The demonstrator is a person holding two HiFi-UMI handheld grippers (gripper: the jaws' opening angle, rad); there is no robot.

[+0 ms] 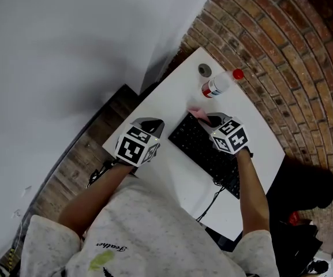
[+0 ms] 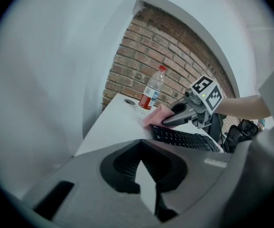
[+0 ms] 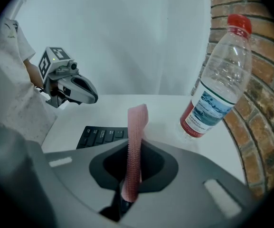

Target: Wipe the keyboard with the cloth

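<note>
A black keyboard (image 1: 209,154) lies slantwise on the white table (image 1: 172,91). My right gripper (image 1: 212,120) hovers at the keyboard's far end, shut on a pink cloth (image 1: 196,113). In the right gripper view the cloth (image 3: 137,125) stands up as a thin strip pinched between the jaws of the right gripper (image 3: 135,144), with the keyboard (image 3: 101,137) just beyond. My left gripper (image 1: 153,123) hangs over the bare table left of the keyboard, shut and holding nothing. The left gripper view shows the right gripper (image 2: 172,120), the cloth (image 2: 155,117) and the keyboard (image 2: 184,137).
A clear water bottle (image 1: 218,84) with a red cap and label stands at the far end of the table, a small round grey thing (image 1: 204,70) beside it. A brick wall (image 1: 281,51) runs along the right, a white wall on the left. The keyboard cable (image 1: 209,203) trails off the near edge.
</note>
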